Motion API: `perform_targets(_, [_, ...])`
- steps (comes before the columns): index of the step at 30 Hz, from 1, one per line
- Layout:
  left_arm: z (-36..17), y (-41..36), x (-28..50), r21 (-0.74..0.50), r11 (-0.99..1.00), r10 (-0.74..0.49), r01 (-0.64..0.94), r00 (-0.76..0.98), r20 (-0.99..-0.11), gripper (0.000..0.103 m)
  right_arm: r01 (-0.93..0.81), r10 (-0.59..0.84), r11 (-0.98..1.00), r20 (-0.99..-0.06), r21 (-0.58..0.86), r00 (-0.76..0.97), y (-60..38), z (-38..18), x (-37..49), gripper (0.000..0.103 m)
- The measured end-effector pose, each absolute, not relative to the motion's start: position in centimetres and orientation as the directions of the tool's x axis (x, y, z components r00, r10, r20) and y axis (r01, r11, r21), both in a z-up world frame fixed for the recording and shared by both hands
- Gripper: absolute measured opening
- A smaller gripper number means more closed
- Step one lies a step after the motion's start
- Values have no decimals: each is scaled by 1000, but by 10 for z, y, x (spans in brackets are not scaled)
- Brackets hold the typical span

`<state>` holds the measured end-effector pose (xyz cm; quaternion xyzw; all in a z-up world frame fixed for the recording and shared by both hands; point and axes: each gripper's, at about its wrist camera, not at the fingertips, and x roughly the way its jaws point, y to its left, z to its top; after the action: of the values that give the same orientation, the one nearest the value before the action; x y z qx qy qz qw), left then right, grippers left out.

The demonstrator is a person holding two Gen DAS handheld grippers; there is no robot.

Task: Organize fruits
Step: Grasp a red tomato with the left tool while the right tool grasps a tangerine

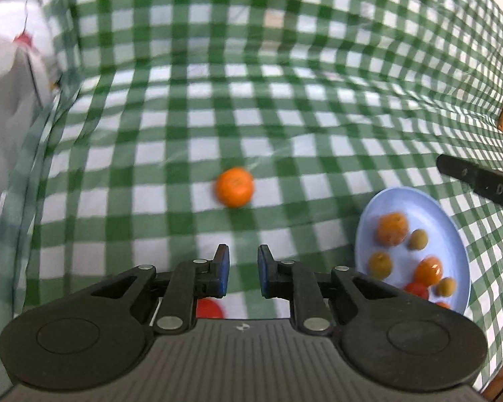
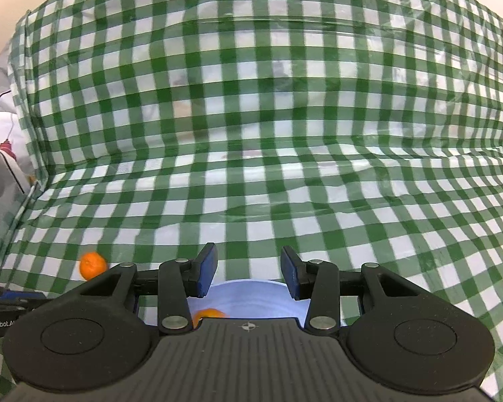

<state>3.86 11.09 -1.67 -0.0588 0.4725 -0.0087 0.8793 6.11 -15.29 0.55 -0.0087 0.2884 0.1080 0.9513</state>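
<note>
The left tool [image 1: 243, 276] hangs low over the tabletop with its blue-padded fingers [image 1: 222, 273] parted by a narrow gap and nothing between them. Straight ahead of it, apart from the fingertips, a lone orange [image 1: 234, 187] sits on the green-and-white checked cloth [image 1: 285, 100]. Just under the tool's left linkage a red fruit [image 1: 209, 308] peeks out, mostly hidden. To the right lies a pale blue plate [image 1: 419, 201] holding several small fruits: a larger orange one [image 1: 392, 228], a second orange one [image 1: 428, 270], a few yellow-green ones [image 1: 418, 239] and a red one [image 1: 416, 289]. The black body of the other tool reaches in above the plate at the right edge. The right tool [image 2: 249, 273] is spread wider, also holding nothing, and hovers over the plate [image 2: 251, 296], where an orange fruit [image 2: 208, 314] shows at the near edge of its body. The lone orange [image 2: 92, 265] lies off to its left on the cloth [image 2: 251, 100].
</note>
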Motion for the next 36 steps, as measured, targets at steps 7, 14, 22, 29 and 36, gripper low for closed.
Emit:
perform_targets(7, [-36, 135, 33, -146, 987, -99, -65, 472, -876, 32, -255, 250, 964, -552, 70, 796, -131, 4, 65, 44])
perform_targets(14, [-45, 139, 27, -147, 989, -116, -35, 447, -887, 32, -310, 302, 947, -564, 85, 768, -103, 2, 71, 44])
perform_targets(22, [-52, 135, 21, -138, 990, -128, 8, 435, -891, 32, -399, 382, 911, -583, 107, 717, -61, -9, 67, 44])
perform_targets(29, [-41, 153, 25, -123, 987, -60, -99, 482, -874, 31, -446, 420, 887, -620, 124, 663, -11, -31, 79, 44])
perform_targets(36, [-47, 163, 32, -92, 986, -21, -136, 452, -892, 32, -440, 386, 894, -647, 87, 657, 18, -52, 99, 54])
